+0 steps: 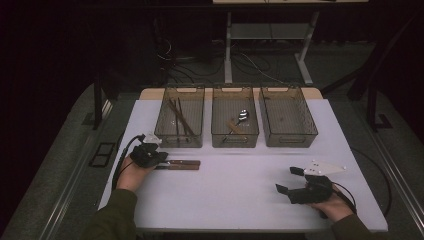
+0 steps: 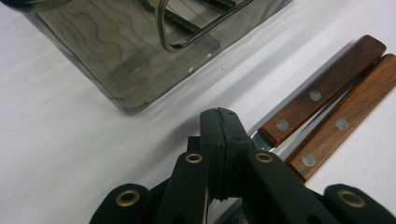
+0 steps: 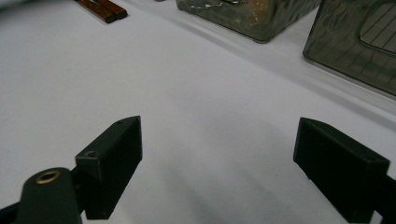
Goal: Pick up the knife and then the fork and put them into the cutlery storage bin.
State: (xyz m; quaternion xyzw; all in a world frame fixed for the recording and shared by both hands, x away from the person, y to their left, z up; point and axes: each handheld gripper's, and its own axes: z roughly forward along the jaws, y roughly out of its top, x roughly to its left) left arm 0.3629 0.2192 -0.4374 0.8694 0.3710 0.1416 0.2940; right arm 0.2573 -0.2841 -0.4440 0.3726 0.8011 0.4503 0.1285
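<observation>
Fingers (image 2: 219,140) of left gripper (image 1: 161,159) closed beside 2 wooden-handled knives (image 2: 327,112), right gripper (image 1: 289,182) wide open, empty.

far edge of table (image 1: 240,200): three smoky bins in a row | left bin (image 1: 180,137): dark sticks | middle bin (image 1: 235,140): spoon (image 1: 242,116) | near left edge: two wooden-handled utensils (image 1: 184,164)

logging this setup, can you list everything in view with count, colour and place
bins: three, smoky clear, side by side at table's far edge
sticks: a few, dark, in left bin
spoon: one, silver, in middle bin
knives: two, brown wooden handles, side by side on table before left bin
table: one, white
left tool: black, jaws pressed together, beside the knives
right tool: black, jaws wide apart, over bare table at right
</observation>
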